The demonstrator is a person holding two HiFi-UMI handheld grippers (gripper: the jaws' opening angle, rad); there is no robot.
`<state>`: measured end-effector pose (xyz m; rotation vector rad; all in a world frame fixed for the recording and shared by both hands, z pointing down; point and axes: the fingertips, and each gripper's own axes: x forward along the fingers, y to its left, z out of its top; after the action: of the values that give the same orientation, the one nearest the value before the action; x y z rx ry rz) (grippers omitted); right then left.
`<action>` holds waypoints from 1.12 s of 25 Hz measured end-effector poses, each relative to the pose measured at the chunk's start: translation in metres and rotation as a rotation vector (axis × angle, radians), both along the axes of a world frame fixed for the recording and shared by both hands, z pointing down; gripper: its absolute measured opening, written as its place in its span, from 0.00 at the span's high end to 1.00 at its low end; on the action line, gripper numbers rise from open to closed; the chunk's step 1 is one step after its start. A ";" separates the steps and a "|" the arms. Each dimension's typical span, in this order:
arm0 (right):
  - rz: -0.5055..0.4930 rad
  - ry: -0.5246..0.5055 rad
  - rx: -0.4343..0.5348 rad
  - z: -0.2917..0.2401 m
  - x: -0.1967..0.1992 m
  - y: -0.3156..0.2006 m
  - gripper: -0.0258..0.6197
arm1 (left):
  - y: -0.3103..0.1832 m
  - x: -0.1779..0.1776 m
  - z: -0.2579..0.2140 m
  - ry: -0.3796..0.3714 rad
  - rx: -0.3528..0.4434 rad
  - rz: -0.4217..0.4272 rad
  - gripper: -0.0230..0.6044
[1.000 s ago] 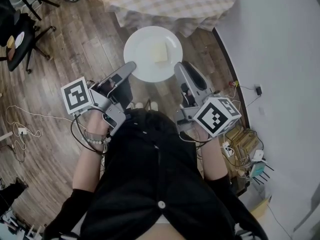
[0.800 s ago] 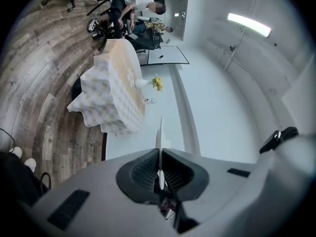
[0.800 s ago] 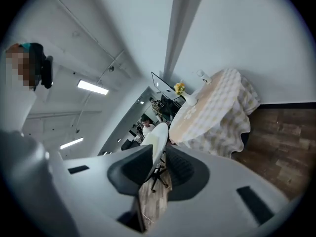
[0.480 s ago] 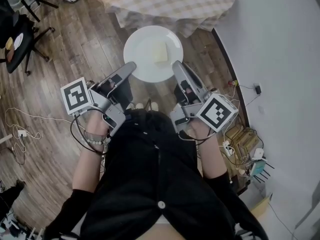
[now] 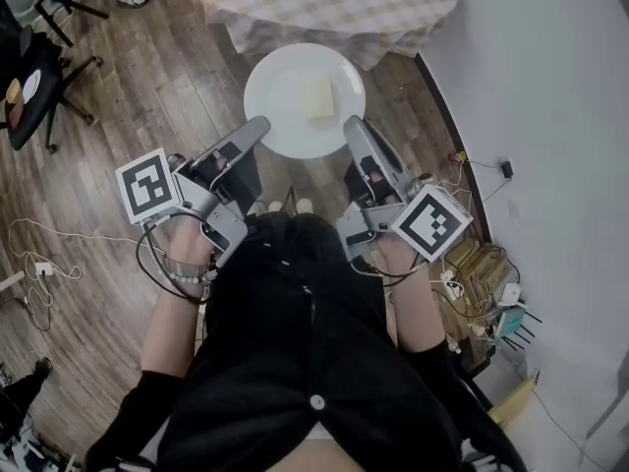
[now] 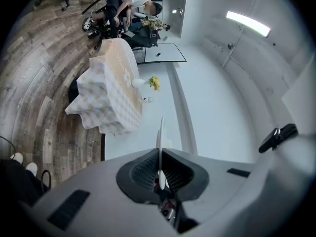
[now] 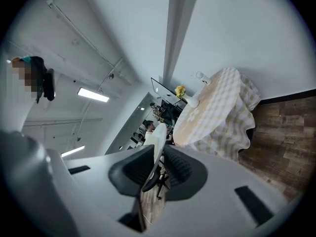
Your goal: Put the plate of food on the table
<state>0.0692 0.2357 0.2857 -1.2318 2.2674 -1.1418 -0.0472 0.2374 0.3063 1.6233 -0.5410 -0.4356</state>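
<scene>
The white plate hangs above the wooden floor, short of the checked-cloth counter at 12 o'clock. The left gripper clenches its rim at 8 o'clock and the right gripper at 4 o'clock, likely to keep the pale food square level.

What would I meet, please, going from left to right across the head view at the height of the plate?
black chair → left gripper → white plate → right gripper → white wall
</scene>
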 end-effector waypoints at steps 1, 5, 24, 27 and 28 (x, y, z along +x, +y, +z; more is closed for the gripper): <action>0.007 0.000 0.000 0.000 0.000 0.001 0.88 | 0.000 0.000 0.000 -0.001 0.002 0.005 0.94; 0.039 -0.011 0.007 -0.003 -0.002 0.006 0.89 | 0.004 -0.002 -0.002 0.006 0.012 0.020 0.94; 0.030 -0.006 0.006 -0.004 -0.007 -0.004 0.89 | -0.005 -0.006 -0.004 -0.009 0.021 0.014 0.94; 0.021 -0.006 -0.001 -0.002 -0.009 -0.017 0.89 | -0.017 -0.008 -0.002 -0.007 0.016 0.014 0.94; 0.017 -0.006 -0.003 -0.001 -0.008 -0.021 0.89 | -0.021 -0.007 -0.001 -0.006 0.013 0.013 0.94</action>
<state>0.0611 0.2151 0.2843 -1.2454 2.2475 -1.1417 -0.0541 0.2167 0.3048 1.6403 -0.5328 -0.4263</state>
